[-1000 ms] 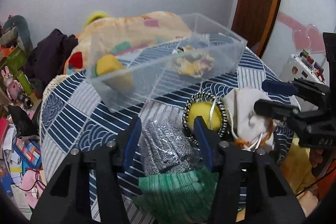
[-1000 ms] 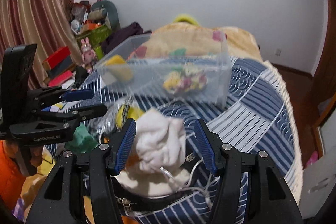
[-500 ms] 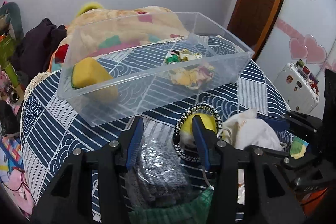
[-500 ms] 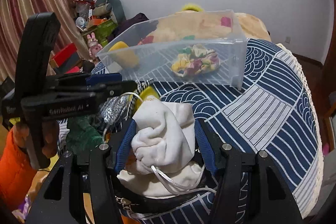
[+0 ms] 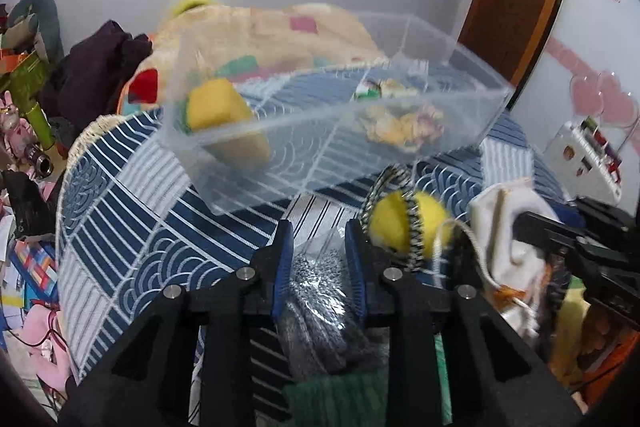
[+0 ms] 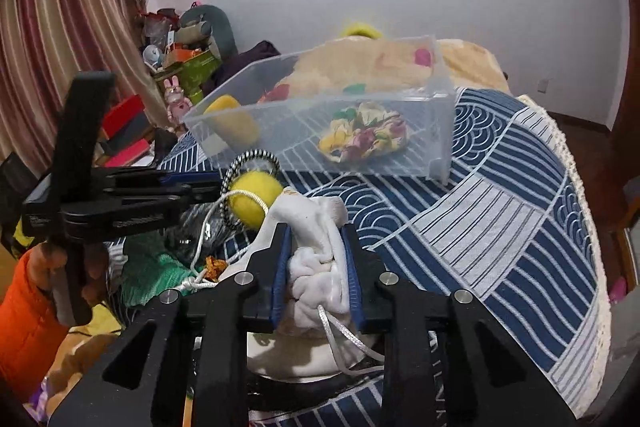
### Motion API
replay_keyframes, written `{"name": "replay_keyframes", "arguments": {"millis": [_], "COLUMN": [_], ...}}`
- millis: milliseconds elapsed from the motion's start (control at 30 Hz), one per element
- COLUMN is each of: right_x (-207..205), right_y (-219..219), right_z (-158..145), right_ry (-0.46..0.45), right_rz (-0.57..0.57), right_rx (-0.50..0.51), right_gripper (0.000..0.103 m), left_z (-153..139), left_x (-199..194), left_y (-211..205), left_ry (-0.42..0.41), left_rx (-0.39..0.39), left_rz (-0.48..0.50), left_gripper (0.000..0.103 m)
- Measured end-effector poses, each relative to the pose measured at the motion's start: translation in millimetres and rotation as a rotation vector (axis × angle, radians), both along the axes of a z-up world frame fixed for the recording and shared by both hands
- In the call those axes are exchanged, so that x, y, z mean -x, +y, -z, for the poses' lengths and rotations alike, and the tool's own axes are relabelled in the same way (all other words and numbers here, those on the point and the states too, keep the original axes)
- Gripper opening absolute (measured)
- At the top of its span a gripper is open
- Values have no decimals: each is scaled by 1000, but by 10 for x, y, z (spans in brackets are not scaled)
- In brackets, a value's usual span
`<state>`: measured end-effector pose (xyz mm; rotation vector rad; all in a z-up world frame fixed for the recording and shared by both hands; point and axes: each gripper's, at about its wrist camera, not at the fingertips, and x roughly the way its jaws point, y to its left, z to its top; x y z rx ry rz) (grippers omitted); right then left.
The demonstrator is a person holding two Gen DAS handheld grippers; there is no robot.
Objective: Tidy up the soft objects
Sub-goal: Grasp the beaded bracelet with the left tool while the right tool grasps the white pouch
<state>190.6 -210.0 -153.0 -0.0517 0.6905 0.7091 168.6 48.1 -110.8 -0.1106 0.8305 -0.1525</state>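
Two grippers: we see both clamped on soft things
Left gripper (image 5: 320, 259): closed around the grey bagged cloth (image 5: 320, 303)
Right gripper (image 6: 318, 267): pinching the white pouch (image 6: 316, 263)
Clear bin (image 6: 436, 131): beyond on the bed; holds a yellow sponge (image 6: 234, 123) and floral cloth (image 6: 364, 137)

Bed (image 6: 500, 211), covered in a navy-and-white wave-patterned spread, filling centre and right of the right wrist view. Directly on it: clear plastic bin (image 6: 438, 131) upper centre; yellow ball (image 6: 252, 201) ringed by a black-and-white cord, centre left; white drawstring pouch (image 6: 316, 259) lower centre; grey knit bundle (image 5: 320, 303) and green knit cloth (image 6: 148, 271) at lower left; peach blanket (image 5: 256, 31) heaped behind the bin.
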Motion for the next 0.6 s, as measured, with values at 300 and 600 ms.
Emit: {"name": "replay_keyframes", "arguments": {"millis": [300, 600], "right_x": [53, 91], "right_y": [-156, -275], "right_z": [-196, -294], "right_ry": [-72, -104], "right_rz": [69, 103], "right_rx": [-30, -57], "right_gripper": [20, 20], "left_z": [-290, -112], "left_x": [48, -178], "left_y": [-188, -348], "left_ry": [-54, -12], "left_rx": [61, 66], "left_rz": [63, 78], "left_gripper": [27, 8]}}
